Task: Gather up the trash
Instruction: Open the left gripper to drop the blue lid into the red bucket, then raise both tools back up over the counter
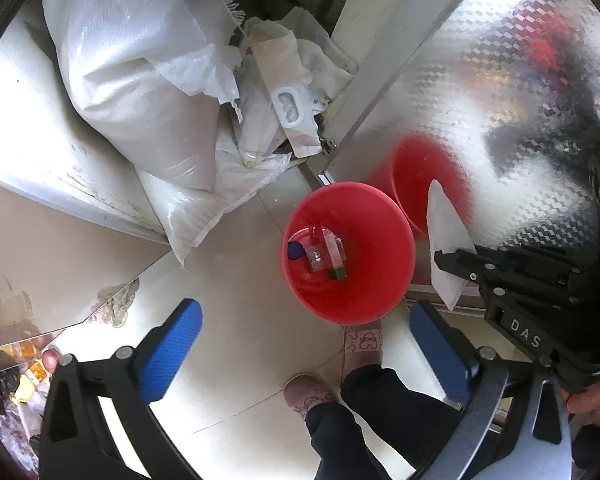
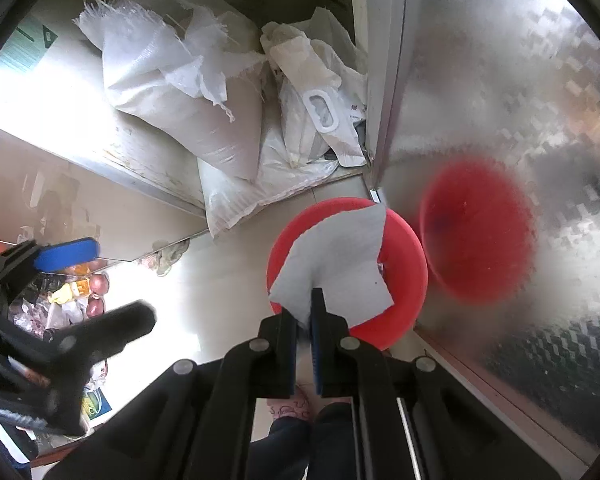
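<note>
While both grippers point down at the pale tiled floor (image 1: 236, 360), the red bucket (image 1: 380, 240) sits below them, just beside a patterned metal panel (image 1: 520, 80) that mirrors it as a red blur; inside the bucket lie a clear plastic container (image 1: 320, 252), a blue cap (image 1: 295, 251) and a small green bit — all at the bottom. Right gripper (image 2: 311, 312) is clamped tight on a white paper towel (image 2: 340, 264), pinched at its lower edge; the sheet hangs over the bucket mouth in the right wrist view, covering much of the rim (image 2: 404, 240); from the left wrist view the same towel (image 1: 446, 240) appears at the bucket's right side, held by the right gripper (image 1: 456, 262). Left gripper (image 1: 306, 354) stands spread wide, blue pads (image 1: 170, 354) well apart, nothing between them but floor and the person's pink slippers (image 1: 362, 346); dark trouser legs (image 1: 380, 412) show beneath. White woven sacks (image 1: 140, 80) are piled at the upper left, leaning by a metal cabinet edge; a low shelf at left holds assorted packets (image 2: 72, 288) and onions — detail too small to tell.
</note>
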A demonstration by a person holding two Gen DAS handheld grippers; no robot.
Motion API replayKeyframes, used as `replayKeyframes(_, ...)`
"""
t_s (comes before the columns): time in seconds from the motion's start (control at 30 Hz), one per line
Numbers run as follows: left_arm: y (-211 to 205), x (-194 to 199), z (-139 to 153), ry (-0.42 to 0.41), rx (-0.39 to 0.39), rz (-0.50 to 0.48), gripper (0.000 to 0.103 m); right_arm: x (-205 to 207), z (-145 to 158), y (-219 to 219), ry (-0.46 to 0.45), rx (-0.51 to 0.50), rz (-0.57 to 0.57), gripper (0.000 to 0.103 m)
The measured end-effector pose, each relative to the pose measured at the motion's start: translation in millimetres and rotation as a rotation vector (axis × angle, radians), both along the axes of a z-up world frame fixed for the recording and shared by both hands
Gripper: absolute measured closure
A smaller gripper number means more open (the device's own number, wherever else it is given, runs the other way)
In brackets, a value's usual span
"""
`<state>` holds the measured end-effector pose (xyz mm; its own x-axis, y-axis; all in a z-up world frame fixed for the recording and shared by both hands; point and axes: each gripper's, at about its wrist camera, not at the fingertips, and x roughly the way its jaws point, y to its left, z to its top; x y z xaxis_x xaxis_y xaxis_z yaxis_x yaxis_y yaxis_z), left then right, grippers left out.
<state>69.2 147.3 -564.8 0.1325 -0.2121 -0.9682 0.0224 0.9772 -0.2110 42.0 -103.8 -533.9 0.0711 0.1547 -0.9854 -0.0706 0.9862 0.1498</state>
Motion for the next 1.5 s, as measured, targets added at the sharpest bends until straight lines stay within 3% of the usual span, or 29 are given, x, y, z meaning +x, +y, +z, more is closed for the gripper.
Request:
replayKeyframes(0.1, 1, 0, 0, 0.001, -0.002, 0.000, 0.000, -1, -2, 2, -0.006, -0.031, 0.015, 0.097)
replayKeyframes(0.13, 1, -1, 0, 0.001, 0.001, -0.001, 0.000, -1, -3, 2, -0.009, -0.041, 0.018, 0.092)
replayKeyframes(0.2, 1, -2, 1, 0.001, 0.004, -0.002, 0.000, -1, -1, 4, -0.016, -0.054, 0.018, 0.065)
replayKeyframes(0.23, 1, -4, 3, 0.002, 0.005, -0.001, 0.000, -2, 2, 4, -0.024, -0.054, 0.018, 0.045)
replayKeyframes(0.27, 1, -5, 4, 0.003, 0.005, 0.001, 0.000, -3, 4, 4, -0.035, -0.054, 0.019, 0.038)
replayKeyframes(0.4, 3, -12, 19, -0.005, 0.011, 0.000, 0.000, -5, 15, 7, -0.047, -0.051, 0.038, 0.027)
replayKeyframes(0.57, 11, -25, 54, -0.024, 0.023, 0.014, 0.000, -8, 39, 13, -0.054, -0.046, 0.042, 0.023)
replayKeyframes(0.7, 20, -38, 98, -0.040, 0.035, 0.041, 0.000, -15, 77, 20, -0.070, -0.017, 0.030, 0.023)
replayKeyframes(0.9, 31, -63, 186, -0.080, 0.050, 0.066, 0.000, -30, 161, 39, -0.112, 0.039, 0.063, 0.023)
replayKeyframes(1.07, 35, -83, 267, -0.118, 0.019, 0.094, 0.000, -39, 238, 45, -0.158, 0.007, 0.087, 0.023)
replayKeyframes(1.27, 22, -92, 352, -0.192, 0.028, 0.048, 0.000, -47, 328, 27, -0.199, 0.072, 0.058, 0.023)
replayKeyframes(1.5, -9, -81, 414, -0.267, 0.027, -0.045, 0.000, -55, 399, 13, -0.298, -0.006, 0.108, 0.023)
